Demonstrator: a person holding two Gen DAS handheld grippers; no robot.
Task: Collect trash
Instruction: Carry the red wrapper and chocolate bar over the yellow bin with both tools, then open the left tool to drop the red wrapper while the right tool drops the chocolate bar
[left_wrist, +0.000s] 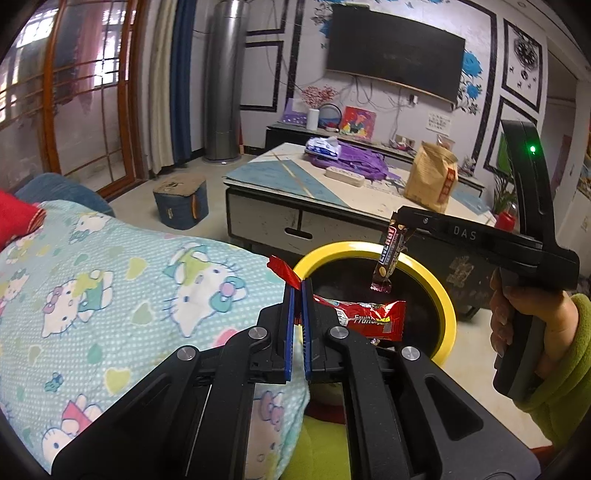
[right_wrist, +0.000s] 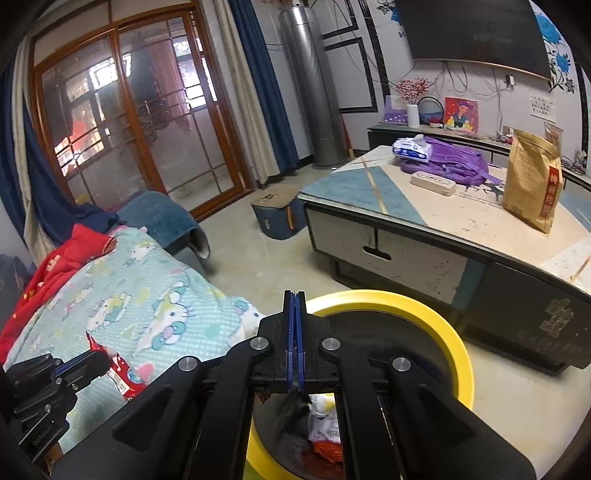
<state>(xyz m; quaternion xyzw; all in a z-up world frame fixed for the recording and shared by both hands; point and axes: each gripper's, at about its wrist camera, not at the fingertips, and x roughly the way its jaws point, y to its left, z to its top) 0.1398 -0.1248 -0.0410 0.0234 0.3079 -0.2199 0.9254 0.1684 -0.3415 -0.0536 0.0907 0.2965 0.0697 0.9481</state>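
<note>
My left gripper (left_wrist: 297, 286) is shut on a red snack wrapper (left_wrist: 364, 318), holding it at the near rim of a yellow-rimmed black bin (left_wrist: 448, 314). It also shows in the right wrist view (right_wrist: 96, 360) with the red wrapper (right_wrist: 123, 371). My right gripper (left_wrist: 400, 218) is shut on a brown candy-bar wrapper (left_wrist: 388, 256), which hangs over the bin's opening. In the right wrist view the right gripper (right_wrist: 294, 295) has its blue pads pressed together above the bin (right_wrist: 463, 365). Crumpled trash (right_wrist: 325, 424) lies inside the bin.
A Hello Kitty blanket (left_wrist: 110, 280) covers the sofa at left. A low coffee table (right_wrist: 436, 236) stands beyond the bin with a brown paper bag (right_wrist: 532, 184), a purple backpack (right_wrist: 454, 162), a tissue pack and a power strip. A blue stool (left_wrist: 181, 203) stands on the floor.
</note>
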